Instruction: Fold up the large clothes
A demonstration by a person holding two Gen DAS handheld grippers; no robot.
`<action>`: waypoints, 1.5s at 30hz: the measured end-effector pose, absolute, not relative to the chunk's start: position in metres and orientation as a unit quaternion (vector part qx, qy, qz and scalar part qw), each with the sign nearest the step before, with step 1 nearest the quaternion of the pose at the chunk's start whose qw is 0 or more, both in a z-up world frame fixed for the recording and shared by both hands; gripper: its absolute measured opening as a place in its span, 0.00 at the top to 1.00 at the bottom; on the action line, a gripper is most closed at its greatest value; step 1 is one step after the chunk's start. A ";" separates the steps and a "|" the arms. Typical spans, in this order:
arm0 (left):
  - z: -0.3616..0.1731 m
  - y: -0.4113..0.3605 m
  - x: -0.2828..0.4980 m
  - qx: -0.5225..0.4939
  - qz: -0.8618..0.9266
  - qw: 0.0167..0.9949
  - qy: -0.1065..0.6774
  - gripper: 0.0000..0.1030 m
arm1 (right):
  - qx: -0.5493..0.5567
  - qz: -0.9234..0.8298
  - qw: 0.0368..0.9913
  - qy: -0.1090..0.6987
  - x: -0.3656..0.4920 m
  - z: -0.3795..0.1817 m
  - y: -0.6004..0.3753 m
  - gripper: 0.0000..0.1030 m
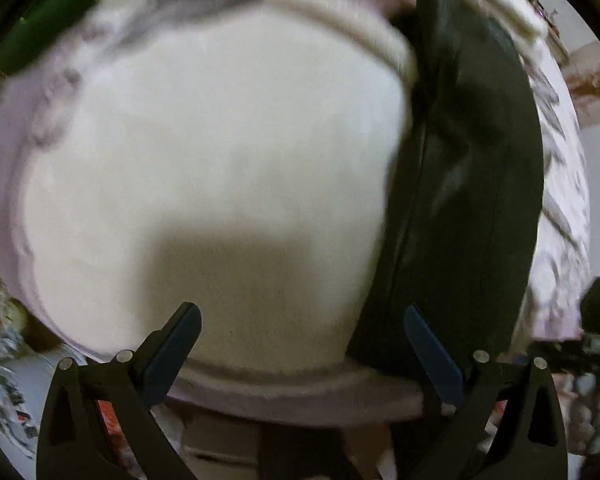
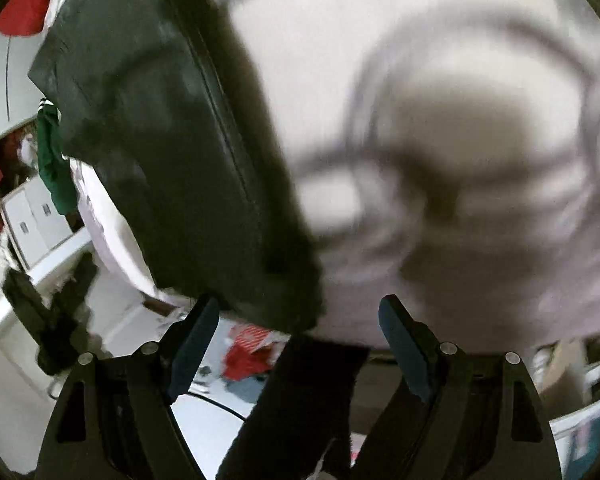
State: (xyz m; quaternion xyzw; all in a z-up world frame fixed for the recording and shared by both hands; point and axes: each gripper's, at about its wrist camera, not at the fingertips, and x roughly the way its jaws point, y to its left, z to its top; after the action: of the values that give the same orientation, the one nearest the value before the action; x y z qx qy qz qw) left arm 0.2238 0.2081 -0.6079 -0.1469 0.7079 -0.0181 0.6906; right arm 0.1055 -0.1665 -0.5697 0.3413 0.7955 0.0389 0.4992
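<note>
A dark, almost black garment (image 1: 468,184) lies lengthwise on the bed, along the right side of a white fleece cloth (image 1: 220,152). My left gripper (image 1: 300,314) hangs open above the near edge of the white cloth, nothing between its fingers. In the right wrist view the same dark garment (image 2: 172,140) runs from the upper left down to the bed's edge. There a dark strip (image 2: 308,400) hangs down between the fingers of my right gripper (image 2: 300,304). Its jaws stand wide and the pads do not press on the cloth. Both views are blurred.
A pale lilac sheet (image 1: 8,184) with a grey pattern covers the bed. A green garment (image 2: 54,160) hangs at the left, with white drawers (image 2: 32,220) below it. A red-and-white packet (image 2: 252,344) lies on the floor beyond the bed's edge.
</note>
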 end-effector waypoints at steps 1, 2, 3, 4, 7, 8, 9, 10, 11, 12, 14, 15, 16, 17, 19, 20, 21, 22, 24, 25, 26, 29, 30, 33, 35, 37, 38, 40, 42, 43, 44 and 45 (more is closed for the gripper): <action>-0.614 0.206 0.224 -0.155 -0.030 0.687 0.709 0.04 | 0.357 0.037 0.499 0.789 0.097 -0.578 -0.161 0.18; -0.619 0.203 0.226 -0.160 -0.039 0.686 0.709 0.06 | 0.374 0.036 0.497 0.782 0.089 -0.587 -0.156 0.18; -0.623 0.197 0.231 -0.168 -0.059 0.688 0.704 0.07 | 0.388 0.033 0.495 0.777 0.086 -0.592 -0.151 0.18; -0.626 0.192 0.235 -0.170 -0.072 0.689 0.701 0.14 | 0.410 0.030 0.490 0.769 0.081 -0.599 -0.146 0.18; -0.640 0.171 0.241 -0.155 -0.100 0.693 0.697 0.71 | 0.450 0.027 0.491 0.746 0.081 -0.603 -0.144 0.20; -0.645 0.165 0.241 -0.164 -0.112 0.691 0.695 0.78 | 0.460 0.020 0.492 0.739 0.083 -0.603 -0.139 0.20; -0.647 0.161 0.238 -0.164 -0.112 0.697 0.689 0.79 | 0.459 0.014 0.497 0.736 0.081 -0.602 -0.139 0.20; -0.646 0.159 0.236 -0.159 -0.113 0.704 0.683 0.82 | 0.456 0.007 0.506 0.732 0.076 -0.605 -0.134 0.20; -0.644 0.158 0.233 -0.149 -0.119 0.711 0.677 0.83 | 0.453 -0.001 0.514 0.728 0.076 -0.605 -0.134 0.20; -0.641 0.158 0.231 -0.148 -0.123 0.714 0.673 0.84 | 0.457 -0.007 0.515 0.725 0.074 -0.607 -0.135 0.20; -0.631 0.161 0.214 -0.151 -0.136 0.717 0.666 0.84 | 0.477 -0.007 0.515 0.712 0.078 -0.609 -0.140 0.20; -0.630 0.165 0.210 -0.155 -0.140 0.716 0.666 0.81 | 0.475 -0.003 0.517 0.712 0.075 -0.611 -0.137 0.19; -0.632 0.170 0.214 -0.164 -0.142 0.712 0.668 0.80 | 0.471 0.004 0.522 0.711 0.076 -0.612 -0.134 0.19; -0.640 0.174 0.218 -0.183 -0.148 0.700 0.674 0.79 | 0.469 0.007 0.524 0.711 0.082 -0.612 -0.135 0.19; -0.651 0.187 0.226 -0.213 -0.159 0.679 0.685 0.68 | 0.468 0.026 0.531 0.706 0.087 -0.613 -0.127 0.18; -0.662 0.190 0.232 -0.245 -0.173 0.662 0.687 0.63 | 0.466 0.031 0.533 0.706 0.091 -0.615 -0.125 0.18; -0.668 0.190 0.236 -0.262 -0.181 0.654 0.687 0.53 | 0.465 0.040 0.536 0.704 0.100 -0.618 -0.117 0.18; -0.672 0.189 0.239 -0.274 -0.187 0.648 0.686 0.43 | 0.462 0.042 0.535 0.706 0.103 -0.620 -0.113 0.18; -0.676 0.181 0.246 -0.275 -0.196 0.644 0.686 0.35 | 0.462 0.046 0.531 0.709 0.107 -0.631 -0.119 0.18; -0.675 0.174 0.248 -0.264 -0.198 0.648 0.686 0.32 | 0.464 0.051 0.531 0.708 0.109 -0.631 -0.117 0.18; -0.672 0.169 0.249 -0.249 -0.198 0.655 0.685 0.32 | 0.465 0.053 0.531 0.706 0.113 -0.633 -0.122 0.18; -0.660 0.157 0.245 -0.212 -0.201 0.679 0.673 0.32 | 0.479 0.064 0.543 0.687 0.107 -0.626 -0.126 0.27; -0.656 0.154 0.244 -0.205 -0.203 0.685 0.669 0.32 | 0.485 0.069 0.545 0.681 0.101 -0.624 -0.137 0.39; -0.653 0.147 0.242 -0.187 -0.193 0.700 0.662 0.48 | 0.503 0.091 0.556 0.656 0.101 -0.613 -0.134 0.60; -0.653 0.149 0.242 -0.189 -0.189 0.701 0.662 0.62 | 0.472 0.098 0.568 0.667 0.107 -0.612 -0.123 0.60; -0.651 0.153 0.242 -0.206 -0.183 0.696 0.663 0.70 | 0.455 0.089 0.565 0.683 0.113 -0.620 -0.120 0.52; -0.650 0.151 0.242 -0.210 -0.174 0.696 0.664 0.70 | 0.451 0.087 0.562 0.688 0.114 -0.624 -0.119 0.52; -0.641 0.157 0.240 -0.199 -0.145 0.698 0.672 0.70 | 0.433 0.073 0.547 0.713 0.118 -0.617 -0.121 0.51; -0.619 0.166 0.232 -0.142 -0.084 0.704 0.691 0.69 | 0.391 0.053 0.540 0.743 0.119 -0.599 -0.125 0.49; -0.603 0.170 0.227 -0.109 -0.048 0.711 0.693 0.69 | 0.365 0.044 0.550 0.750 0.120 -0.581 -0.130 0.49; -0.594 0.173 0.226 -0.099 -0.034 0.716 0.690 0.69 | 0.349 0.038 0.555 0.754 0.121 -0.571 -0.133 0.49; -0.578 0.177 0.226 -0.092 -0.011 0.723 0.685 0.68 | 0.329 0.033 0.566 0.756 0.122 -0.552 -0.141 0.49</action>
State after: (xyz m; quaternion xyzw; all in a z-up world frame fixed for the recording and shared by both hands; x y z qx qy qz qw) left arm 0.2259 0.1769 -0.5784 -0.0924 0.6846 -0.0114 0.7229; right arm 0.1221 -0.1405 -0.5518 0.3291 0.7555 0.0328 0.5655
